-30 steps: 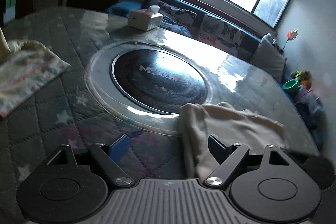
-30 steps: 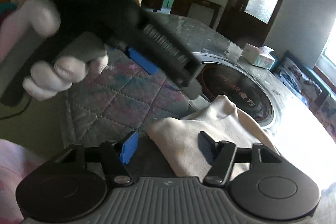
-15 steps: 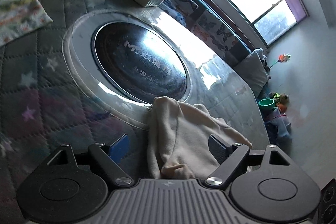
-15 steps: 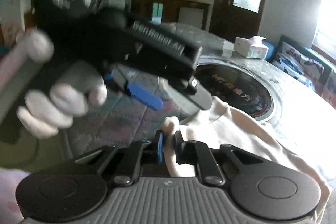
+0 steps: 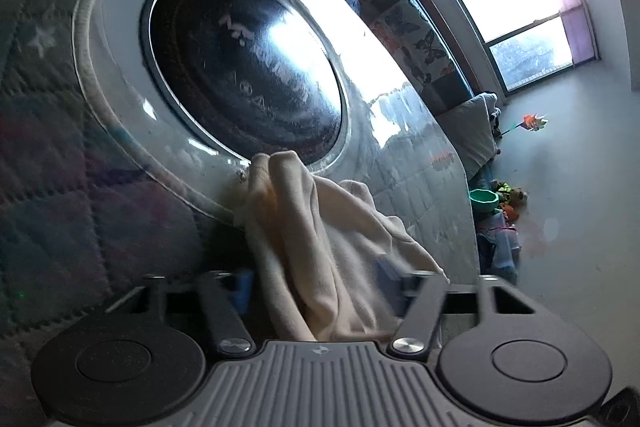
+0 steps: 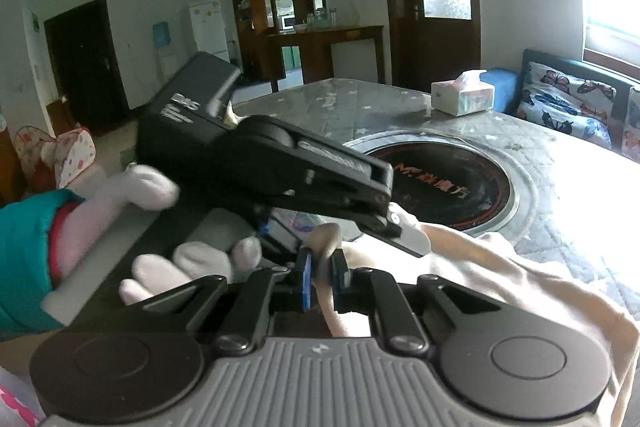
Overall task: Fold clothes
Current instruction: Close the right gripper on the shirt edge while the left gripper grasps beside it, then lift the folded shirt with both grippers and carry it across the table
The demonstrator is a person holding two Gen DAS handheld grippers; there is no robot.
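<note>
Cream garment point(image 6: 500, 279) is draped on worktop point(image 6: 360, 107) beside the dark round inset point(image 5: 244, 67). Right claw point(image 6: 322, 277) is pinched on a fold. Left claw point(image 5: 316, 279), just closing, is seen astride bunched cloth; grip cannot be told.

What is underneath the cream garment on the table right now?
The cream garment lies over the quilted table cover, its top edge reaching the pale ring around the dark round glass panel. Whatever lies directly beneath its bunched folds is covered.
</note>
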